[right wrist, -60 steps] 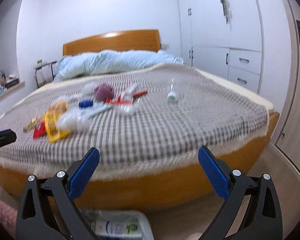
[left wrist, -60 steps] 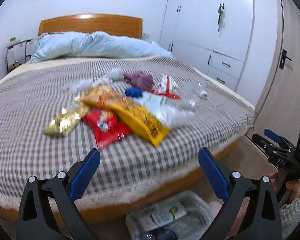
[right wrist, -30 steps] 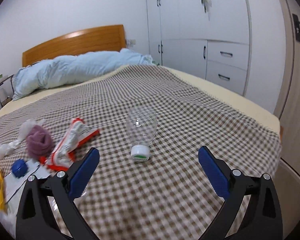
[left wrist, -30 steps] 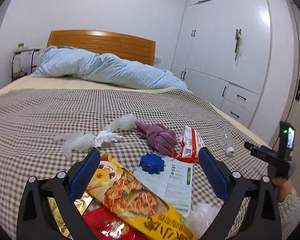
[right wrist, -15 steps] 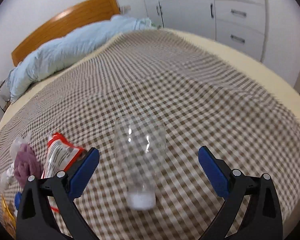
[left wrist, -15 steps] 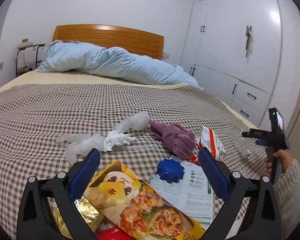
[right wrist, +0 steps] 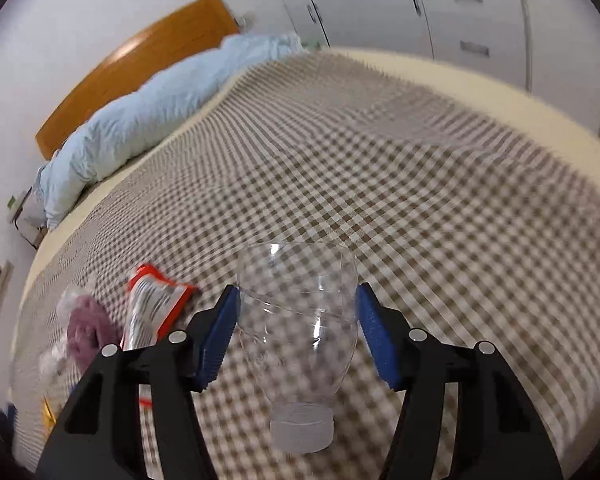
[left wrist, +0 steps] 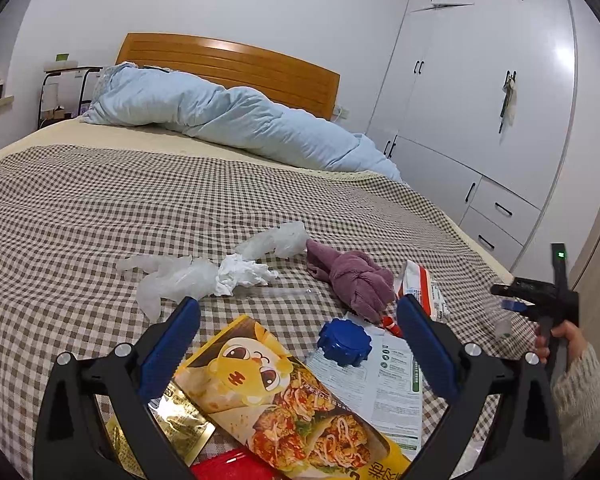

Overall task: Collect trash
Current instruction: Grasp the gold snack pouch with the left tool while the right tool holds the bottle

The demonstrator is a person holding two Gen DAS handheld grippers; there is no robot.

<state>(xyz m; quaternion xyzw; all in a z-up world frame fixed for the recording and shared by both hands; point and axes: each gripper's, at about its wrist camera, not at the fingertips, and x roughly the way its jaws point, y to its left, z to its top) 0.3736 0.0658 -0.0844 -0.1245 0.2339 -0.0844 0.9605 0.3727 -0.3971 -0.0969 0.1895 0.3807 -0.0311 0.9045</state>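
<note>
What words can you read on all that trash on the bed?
Yellow snack bag: big characters at the bottom edge, cut off, not readable.
White printed sheet: small print, too small to read.
Red and white wrapper: print too small.
Gold wrapper: print too blurred.
Clear bottle: no label.

My right tool [right wrist: 296, 332] went from hanging off the foot of the bed [right wrist: 440, 168] to sitting over it, nosed down onto the clear bottle [right wrist: 298, 320]. Its jaws have just been closing, and the bottle is now between the blue pads, both about at its sides. My left tool [left wrist: 298, 316] came in over the yellow snack bag [left wrist: 284, 396], jaws wide.
</note>
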